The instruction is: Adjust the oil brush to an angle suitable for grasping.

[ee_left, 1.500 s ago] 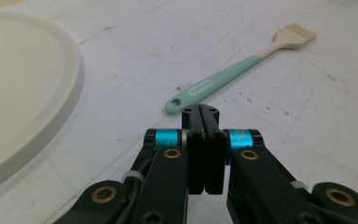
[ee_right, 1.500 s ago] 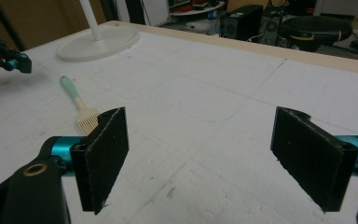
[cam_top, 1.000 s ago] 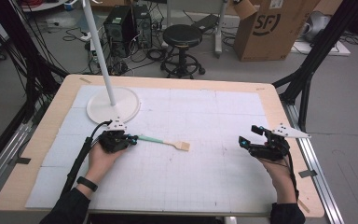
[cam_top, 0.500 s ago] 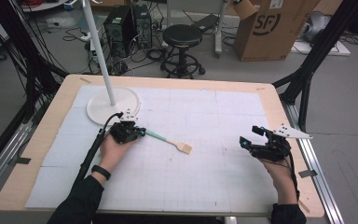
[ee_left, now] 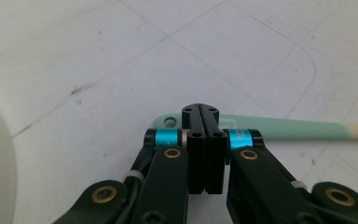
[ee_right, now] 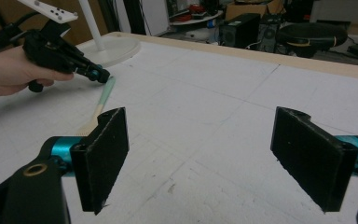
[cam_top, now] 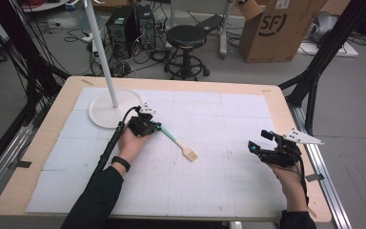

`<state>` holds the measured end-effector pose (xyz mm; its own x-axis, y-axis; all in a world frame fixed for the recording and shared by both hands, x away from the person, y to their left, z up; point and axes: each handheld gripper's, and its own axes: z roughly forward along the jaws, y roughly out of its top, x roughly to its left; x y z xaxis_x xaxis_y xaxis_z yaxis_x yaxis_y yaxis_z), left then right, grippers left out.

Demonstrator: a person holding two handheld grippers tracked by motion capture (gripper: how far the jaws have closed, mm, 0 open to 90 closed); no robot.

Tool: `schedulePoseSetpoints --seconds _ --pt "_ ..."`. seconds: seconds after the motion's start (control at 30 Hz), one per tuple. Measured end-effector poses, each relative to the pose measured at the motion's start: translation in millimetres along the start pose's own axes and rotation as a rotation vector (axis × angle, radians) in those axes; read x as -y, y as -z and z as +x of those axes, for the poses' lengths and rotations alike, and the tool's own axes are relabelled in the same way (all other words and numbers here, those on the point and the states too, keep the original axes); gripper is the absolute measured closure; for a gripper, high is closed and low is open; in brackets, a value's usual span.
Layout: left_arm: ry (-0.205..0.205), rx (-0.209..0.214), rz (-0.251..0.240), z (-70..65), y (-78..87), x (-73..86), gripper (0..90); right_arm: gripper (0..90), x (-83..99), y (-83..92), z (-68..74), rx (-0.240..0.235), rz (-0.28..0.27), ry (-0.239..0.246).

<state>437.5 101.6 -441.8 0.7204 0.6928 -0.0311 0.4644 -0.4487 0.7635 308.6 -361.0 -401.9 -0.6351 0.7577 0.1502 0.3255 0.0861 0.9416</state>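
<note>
From above, your left gripper (cam_top: 153, 128) sits on the mint handle end of the brush (cam_top: 180, 145), near the lamp base (cam_top: 106, 109) at ten o'clock on the worktop (cam_top: 209, 191). Down its own view, jaws pressed together over the handle (ee_left: 279, 128); keep it level. Your right gripper (ee_right: 214, 154) gapes wide, empty, at four o'clock.

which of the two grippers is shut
The left gripper, by the white lamp base: its jaws are pressed together at the green brush handle. The right gripper stands wide open.
</note>
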Motion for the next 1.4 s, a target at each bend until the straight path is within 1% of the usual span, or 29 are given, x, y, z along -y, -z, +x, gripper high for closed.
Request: schedulePoseSetpoints --seconds 0.17,0.2,0.23,0.3,0.37,0.4,0.43,0.47,0.57,0.6,0.63,0.7,0.73,0.77,0.8,0.9,0.97,1.0,1.03,1.1,1.17,1.23,1.33,1.4 --pt "0.000 0.008 0.016 -8.9 -17.3 -15.8 89.6 18.4 0.5 4.5 -0.5 0.004 -0.007 -0.004" --pt "-0.006 0.016 0.021 -12.8 -23.2 -20.8 89.6 18.4 0.8 5.3 -0.5 0.005 -0.007 -0.006" --pt "-0.006 0.016 0.021 -12.8 -23.2 -20.8 89.6 18.4 0.9 5.9 -0.4 0.006 -0.007 -0.007" --pt "-0.019 0.037 0.026 -21.5 -34.1 -28.7 89.6 18.4 1.4 7.7 -0.3 0.007 -0.008 -0.010" --pt "-0.023 0.042 0.028 -24.1 -37.2 -31.1 89.6 18.4 1.6 9.5 -0.2 0.009 -0.009 -0.010" --pt "-0.025 0.049 0.029 -26.5 -40.2 -33.4 89.6 18.4 1.6 9.5 -0.2 0.009 -0.009 -0.010" --pt "-0.035 0.069 0.029 -30.9 -46.0 -38.2 89.6 18.4 2.0 10.8 0.1 0.009 -0.011 -0.012" --pt "-0.035 0.069 0.029 -30.9 -46.0 -38.2 89.6 18.4 2.2 11.4 -0.2 0.010 -0.012 -0.008" --pt "-0.039 0.101 0.016 -37.8 -54.9 -42.9 89.6 18.4 2.9 12.9 0.0 0.011 -0.010 -0.011" --pt "-0.040 0.105 0.017 -40.6 -57.5 -44.9 89.6 18.4 2.9 12.9 0.0 0.011 -0.010 -0.011" --pt "-0.048 0.112 0.019 -43.4 -60.3 -47.5 89.6 18.4 3.3 13.7 0.0 0.014 -0.012 -0.010" --pt "-0.053 0.127 0.023 -48.6 -65.0 -51.5 89.6 18.4 3.6 14.9 0.3 0.015 -0.009 -0.014" --pt "-0.062 0.144 0.018 -53.7 -69.6 -54.9 89.6 18.4 3.7 15.3 0.0 0.015 -0.010 -0.012" --pt "-0.062 0.144 0.018 -53.7 -69.6 -54.9 89.6 18.4 3.7 15.6 0.0 0.015 -0.011 -0.013" --pt "-0.067 0.159 0.016 -55.8 -71.9 -56.0 89.6 18.4 3.9 16.0 -0.1 0.015 -0.012 -0.014" --pt "-0.059 0.182 0.005 -63.3 -78.1 -58.6 89.6 18.4 4.2 16.9 -0.6 0.017 -0.013 -0.012" --pt "-0.065 0.199 0.004 -67.0 -80.8 -60.6 89.6 18.4 4.2 17.3 -0.5 0.016 -0.013 -0.017" --pt "-0.082 0.218 0.009 -73.0 -84.0 -63.4 89.6 18.4 4.4 17.4 -0.8 0.016 -0.012 -0.014" --pt "-0.082 0.218 0.009 -73.0 -84.0 -63.4 89.6 18.4 4.4 17.4 -0.8 0.016 -0.012 -0.014" --pt "-0.098 0.229 0.014 -78.9 -86.4 -65.6 89.7 18.4 4.5 17.4 -0.9 0.016 -0.012 -0.015" --pt "-0.108 0.252 0.014 -84.3 -88.8 -67.1 89.6 18.4 4.6 17.5 -0.9 0.017 -0.012 -0.017" --pt "-0.107 0.281 0.010 -89.1 -91.1 -67.4 89.7 18.4 4.6 17.6 -1.0 0.015 -0.012 -0.016" --pt "-0.115 0.307 0.004 -95.1 -93.2 -67.6 89.7 18.4 5.0 17.8 -1.4 0.016 -0.009 -0.015" --pt "-0.134 0.322 0.010 -97.0 -93.4 -67.9 89.7 18.4 5.0 17.6 -1.4 0.016 -0.009 -0.017"
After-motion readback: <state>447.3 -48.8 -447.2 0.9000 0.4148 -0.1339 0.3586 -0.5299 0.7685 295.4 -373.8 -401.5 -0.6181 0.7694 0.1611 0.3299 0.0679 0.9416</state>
